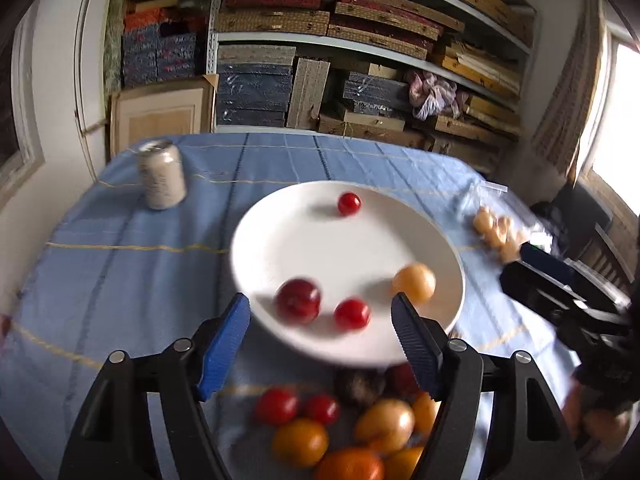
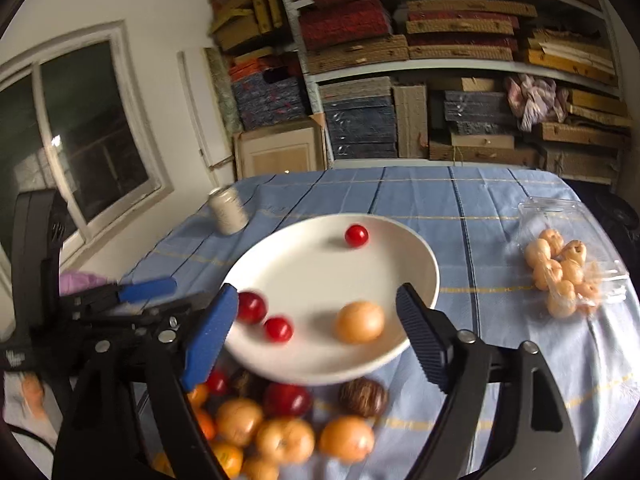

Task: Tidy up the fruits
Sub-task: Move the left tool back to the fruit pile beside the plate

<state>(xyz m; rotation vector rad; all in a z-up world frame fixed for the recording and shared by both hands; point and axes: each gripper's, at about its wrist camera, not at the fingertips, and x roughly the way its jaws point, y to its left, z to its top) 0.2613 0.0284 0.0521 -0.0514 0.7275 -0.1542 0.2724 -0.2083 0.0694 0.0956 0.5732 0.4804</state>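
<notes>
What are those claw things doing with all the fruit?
A person is sorting fruit with a claw in each hand. Right now both the left claw and the right claw are open and hold nothing. Four fruits already sit on the white plate: three red ones and an orange-yellow one. A pile of fruit waits on the blue tablecloth in front of the plate.

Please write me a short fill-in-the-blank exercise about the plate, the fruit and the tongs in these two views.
1. The white plate holds ____ pieces of fruit.
2. The drink can on the blue tablecloth stands to the ____ of the plate in both views.
3. The clear plastic bag of pale fruits lies ____ the plate, on the cloth.
4. Both the left tongs and the right tongs stand ____, holding nothing.

Missing words: four; left; beside; open
</notes>
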